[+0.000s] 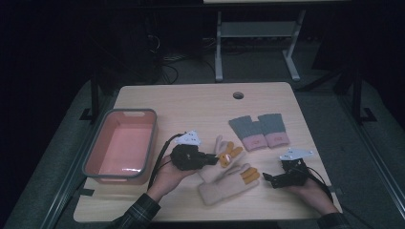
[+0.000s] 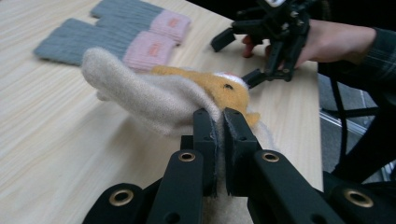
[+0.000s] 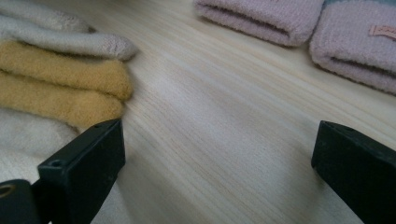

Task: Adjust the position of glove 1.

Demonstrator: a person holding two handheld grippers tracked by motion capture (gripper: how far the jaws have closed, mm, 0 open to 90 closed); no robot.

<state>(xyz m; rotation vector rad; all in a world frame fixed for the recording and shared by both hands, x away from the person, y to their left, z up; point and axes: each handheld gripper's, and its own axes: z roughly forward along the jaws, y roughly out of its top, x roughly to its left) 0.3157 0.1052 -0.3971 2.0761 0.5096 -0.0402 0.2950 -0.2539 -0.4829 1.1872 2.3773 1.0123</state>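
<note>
Clamped between the jaws of the left gripper [image 2: 215, 122] is a fold of the upper cream fleece glove with orange fingertips [image 2: 154, 95], pinched at its edge so that the soft fabric is lifted clear of the light wooden table [image 1: 200, 102]. Its mate, a second cream fleece glove [image 1: 224, 183], is left lying flat just beside it, near the front edge. The right gripper [image 1: 270, 179] is held low beside that second glove with its jaws spread wide and nothing between them, apparently kept ready for a grasp. A pair of grey knitted gloves with pink cuffs [image 1: 258, 131] is laid neatly farther back, and a pink plastic tub with a grey rim [image 1: 122, 145] stands at the left, probably intended as the gloves' destination.
</note>
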